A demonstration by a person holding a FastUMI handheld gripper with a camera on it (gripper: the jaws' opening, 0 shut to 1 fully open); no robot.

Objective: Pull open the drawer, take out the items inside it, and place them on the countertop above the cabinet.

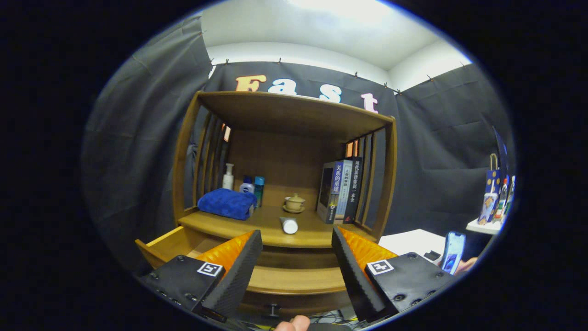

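Your claw (297,239) is released, its two fingers spread wide and gripping nothing. The light wooden drawer (294,278) lies pulled open between and below them. Just beyond, one white cylindrical tube (289,225) lies on the wooden countertop (257,227). Farther back: one folded blue towel (227,203), three bottles (228,176), one lidded ceramic cup (294,202), three upright books (340,189).

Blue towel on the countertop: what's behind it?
Behind the blue towel stand a white pump bottle and two smaller bottles; their lower parts are hidden by the towel. The open gripper holds nothing, above the open drawer.
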